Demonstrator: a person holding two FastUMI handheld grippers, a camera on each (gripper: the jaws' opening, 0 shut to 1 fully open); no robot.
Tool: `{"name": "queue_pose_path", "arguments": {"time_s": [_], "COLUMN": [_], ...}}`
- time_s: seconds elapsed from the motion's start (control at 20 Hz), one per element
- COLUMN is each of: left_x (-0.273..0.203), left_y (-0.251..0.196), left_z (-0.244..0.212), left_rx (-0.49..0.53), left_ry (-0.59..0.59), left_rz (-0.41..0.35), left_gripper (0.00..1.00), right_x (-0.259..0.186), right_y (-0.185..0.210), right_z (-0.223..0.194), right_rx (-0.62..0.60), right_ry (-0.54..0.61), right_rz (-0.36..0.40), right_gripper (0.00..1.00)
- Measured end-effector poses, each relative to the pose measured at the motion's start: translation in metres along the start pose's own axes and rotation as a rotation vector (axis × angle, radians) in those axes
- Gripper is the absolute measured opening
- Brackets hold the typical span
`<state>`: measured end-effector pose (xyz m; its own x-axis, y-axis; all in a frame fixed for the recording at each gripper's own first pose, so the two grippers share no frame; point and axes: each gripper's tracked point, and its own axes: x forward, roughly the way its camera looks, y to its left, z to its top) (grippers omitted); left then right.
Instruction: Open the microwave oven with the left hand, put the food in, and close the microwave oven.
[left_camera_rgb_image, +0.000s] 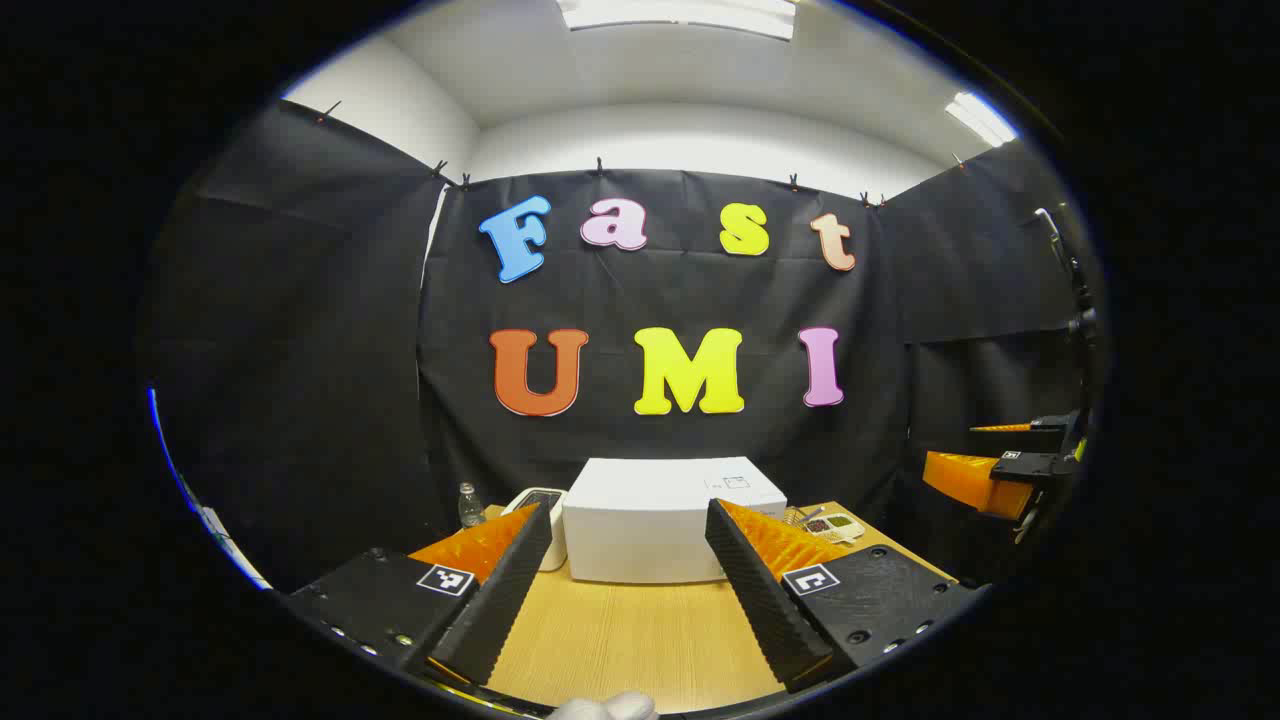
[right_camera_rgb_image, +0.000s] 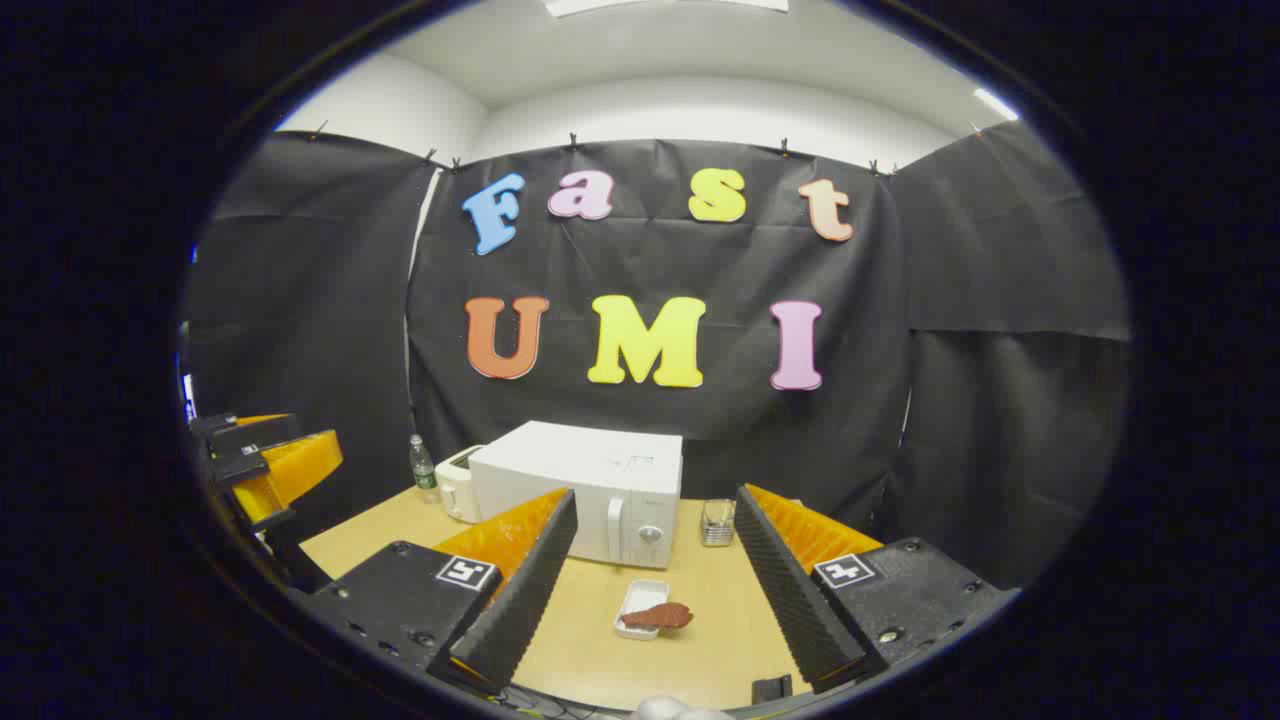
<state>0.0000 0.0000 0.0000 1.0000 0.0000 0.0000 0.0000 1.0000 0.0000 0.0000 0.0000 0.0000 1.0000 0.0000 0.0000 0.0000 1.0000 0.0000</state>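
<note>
Your left gripper (left_camera_rgb_image: 628, 590) hangs released, so hook the stiff microwave (right_camera_rgb_image: 590, 485) door by its handle (right_camera_rgb_image: 615, 528).

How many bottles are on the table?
1. The bottle stands at the table's back left corner, left of the small white appliance beside the microwave. More could be hidden behind the microwave.

We are showing black gripper bodies, each wearing a square white marker tag and small screws: the left gripper (left_camera_rgb_image: 625, 590) and right gripper (right_camera_rgb_image: 650, 600) carry ridged, sawtooth-faced fingers.
</note>
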Motion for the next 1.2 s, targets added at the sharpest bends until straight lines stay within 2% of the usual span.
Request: {"name": "queue_pose_path", "arguments": {"time_s": [0.25, 0.3, 0.35, 0.4, 0.5, 0.55, 0.6, 0.65, 0.7, 0.75, 0.8, 0.85, 0.9, 0.95, 1.0, 1.15, 1.2], "left_x": [0.003, 0.003, 0.004, 0.006, 0.010, 0.012, 0.013, 0.015, 0.020, 0.025, 0.029, 0.036, 0.045, 0.055, 0.066, 0.104, 0.120], "left_y": [0.004, 0.005, 0.006, 0.006, 0.006, 0.005, 0.005, 0.002, 0.000, -0.002, -0.007, -0.013, -0.019, -0.023, -0.031, -0.064, -0.075], "left_z": [-0.001, 0.001, 0.003, 0.002, 0.003, 0.004, 0.004, 0.004, 0.002, 0.000, -0.004, -0.005, -0.011, -0.017, -0.024, -0.057, -0.068], "left_rx": [0.019, 0.022, 0.028, 0.034, 0.038, 0.038, 0.034, 0.031, 0.031, 0.032, 0.033, 0.036, 0.045, 0.056, 0.064, 0.055, 0.050], "left_ry": [0.005, 0.004, 0.001, 0.002, -0.001, -0.001, -0.002, -0.002, -0.005, -0.001, -0.001, -0.007, -0.002, -0.001, -0.005, 0.027, 0.031], "left_rz": [0.008, 0.004, 0.005, 0.003, 0.000, -0.002, -0.002, -0.011, -0.018, -0.023, -0.036, -0.045, -0.049, -0.047, -0.050, -0.066, -0.064], "left_gripper": [0.96, 0.96, 0.96, 0.96, 0.96, 0.96, 0.96, 0.96, 0.96, 0.96, 0.96, 0.96, 0.96, 0.87, 0.96, 0.96, 0.96], "right_x": [0.002, 0.003, 0.003, 0.004, 0.004, 0.005, 0.006, 0.006, 0.007, 0.009, 0.010, 0.013, 0.016, 0.020, 0.023, 0.040, 0.047], "right_y": [-0.007, -0.009, -0.010, -0.009, -0.011, -0.012, -0.014, -0.016, -0.018, -0.021, -0.025, -0.030, -0.035, -0.041, -0.049, -0.071, -0.081], "right_z": [0.008, 0.008, 0.008, 0.008, 0.008, 0.005, 0.006, 0.007, 0.007, 0.005, 0.005, 0.003, 0.002, 0.000, 0.001, 0.005, 0.006], "right_rx": [0.016, 0.024, 0.033, 0.040, 0.039, 0.033, 0.029, 0.028, 0.030, 0.033, 0.036, 0.037, 0.037, 0.035, 0.034, 0.034, 0.028], "right_ry": [-0.030, -0.031, -0.032, -0.030, -0.027, -0.021, -0.022, -0.024, -0.024, -0.021, -0.022, -0.016, -0.007, 0.003, 0.005, 0.002, 0.007], "right_rz": [-0.028, -0.035, -0.036, -0.036, -0.043, -0.047, -0.052, -0.058, -0.063, -0.068, -0.072, -0.078, -0.082, -0.088, -0.094, -0.080, -0.076], "right_gripper": [0.91, 1.00, 1.00, 0.91, 0.91, 1.00, 1.00, 0.91, 0.91, 1.00, 0.91, 0.90, 1.00, 1.00, 0.91, 0.91, 1.00]}}
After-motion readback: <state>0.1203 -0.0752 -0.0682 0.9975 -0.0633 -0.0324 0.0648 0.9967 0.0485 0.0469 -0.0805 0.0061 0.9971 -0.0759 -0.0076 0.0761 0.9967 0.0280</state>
